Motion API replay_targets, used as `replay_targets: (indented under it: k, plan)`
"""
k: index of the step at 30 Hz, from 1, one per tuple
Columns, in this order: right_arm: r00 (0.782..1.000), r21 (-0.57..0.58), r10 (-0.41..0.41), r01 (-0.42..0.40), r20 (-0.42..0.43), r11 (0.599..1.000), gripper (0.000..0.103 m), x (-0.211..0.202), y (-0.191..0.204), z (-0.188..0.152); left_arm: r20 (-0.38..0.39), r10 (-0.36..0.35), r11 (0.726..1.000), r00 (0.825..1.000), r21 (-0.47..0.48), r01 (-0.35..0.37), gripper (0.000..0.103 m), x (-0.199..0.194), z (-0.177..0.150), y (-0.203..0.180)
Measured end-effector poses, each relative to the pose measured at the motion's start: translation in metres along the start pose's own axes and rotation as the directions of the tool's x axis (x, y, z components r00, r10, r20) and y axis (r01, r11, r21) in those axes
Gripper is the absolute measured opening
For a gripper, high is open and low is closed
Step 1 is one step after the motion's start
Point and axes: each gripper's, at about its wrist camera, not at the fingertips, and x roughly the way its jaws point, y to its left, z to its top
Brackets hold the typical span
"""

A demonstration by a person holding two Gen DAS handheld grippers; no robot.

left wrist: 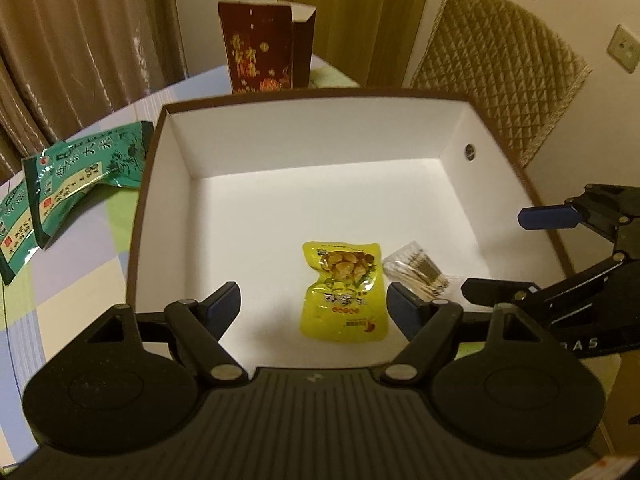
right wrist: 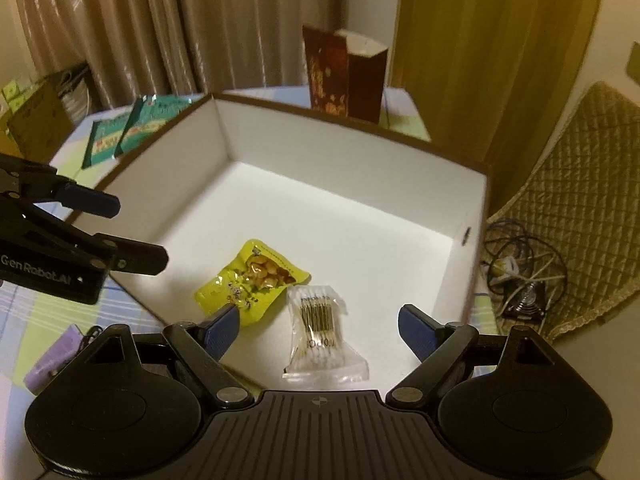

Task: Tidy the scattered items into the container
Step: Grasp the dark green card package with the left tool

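White-lined box (left wrist: 168,216) on the bench, holding yellow snack pouch (left wrist: 344,292) beside cotton-swab packet (right wrist: 322,328); green foil bags (left wrist: 80,184) outside its left wall, seemingly light, crinkly, slippery, best pinched at an edge; left tongs (left wrist: 314,306) and right tongs (right wrist: 318,326) spread, empty.

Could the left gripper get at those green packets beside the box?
Probably yes. The green packets lie on the tablecloth outside the box's left wall, uncovered, and the left gripper is open and empty, though it must swing left.

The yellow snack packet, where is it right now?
The yellow snack packet lies flat on the white box floor, near its front, right beside the clear bag of cotton swabs.
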Motion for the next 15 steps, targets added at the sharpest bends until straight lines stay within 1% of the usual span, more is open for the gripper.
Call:
replay_targets:
  k: [4, 8, 12, 15]
  plan:
    - [0.999, 0.026, -0.001, -0.001, 0.050, 1.000, 0.084, -0.029, -0.002, -0.021, 0.036, -0.015, 1.000, 0.999, 0.000, 0.015, 0.077, -0.022, -0.012, -0.001]
    - [0.997, 0.049, -0.003, 0.000, 0.075, 0.999, 0.084, -0.054, -0.004, -0.050, 0.056, -0.032, 1.000, 0.998, 0.001, 0.032, 0.077, -0.041, -0.032, -0.004]
    - [0.997, 0.080, -0.025, 0.019, 0.072, 0.997, 0.085, -0.073, -0.010, -0.086, 0.058, -0.069, 0.998, 0.996, 0.003, 0.069, 0.077, -0.054, -0.056, -0.011]
    - [0.998, 0.109, -0.039, 0.034, 0.041, 0.993, 0.085, -0.082, -0.015, -0.116, 0.044, -0.106, 0.994, 0.993, 0.005, 0.106, 0.076, -0.057, -0.074, -0.021]
